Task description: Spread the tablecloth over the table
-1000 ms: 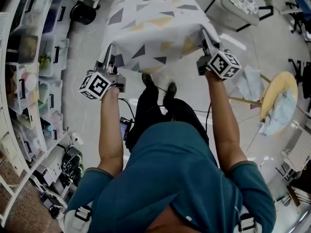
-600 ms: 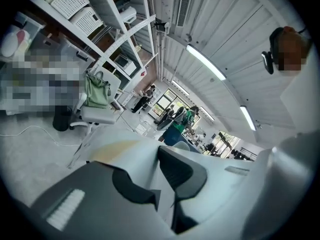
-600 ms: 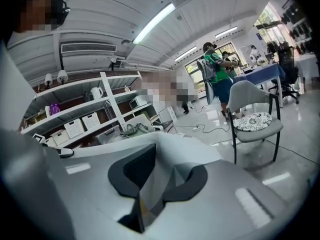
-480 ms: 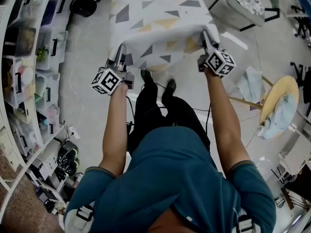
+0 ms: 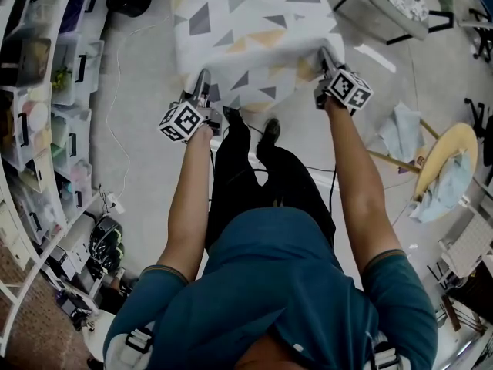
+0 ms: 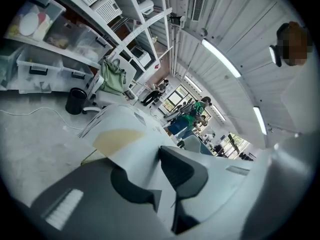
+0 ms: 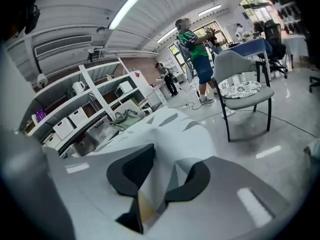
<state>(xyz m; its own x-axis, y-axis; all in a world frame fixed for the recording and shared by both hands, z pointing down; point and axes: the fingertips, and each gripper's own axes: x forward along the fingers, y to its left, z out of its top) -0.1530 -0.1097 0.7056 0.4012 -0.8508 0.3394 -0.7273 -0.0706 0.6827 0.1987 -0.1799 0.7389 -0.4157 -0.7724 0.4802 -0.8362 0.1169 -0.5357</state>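
Between left gripper [image 5: 202,83] jaws: near-left corner of tablecloth [image 5: 246,21], pinched; jaws have just been easing apart.
Between right gripper [image 5: 325,56] jaws: near-right corner, bunched and pinched; jaws likewise just easing apart.
Tablecloth: white with grey and yellow triangles, draped over the table, which it hides.
Chair [image 5: 393,2]: beyond right gripper, well apart.
Shelves [image 5: 46,91]: along the left, holding boxes.

bright ceiling lights [image 6: 221,58], dark blurred fisheye edges.
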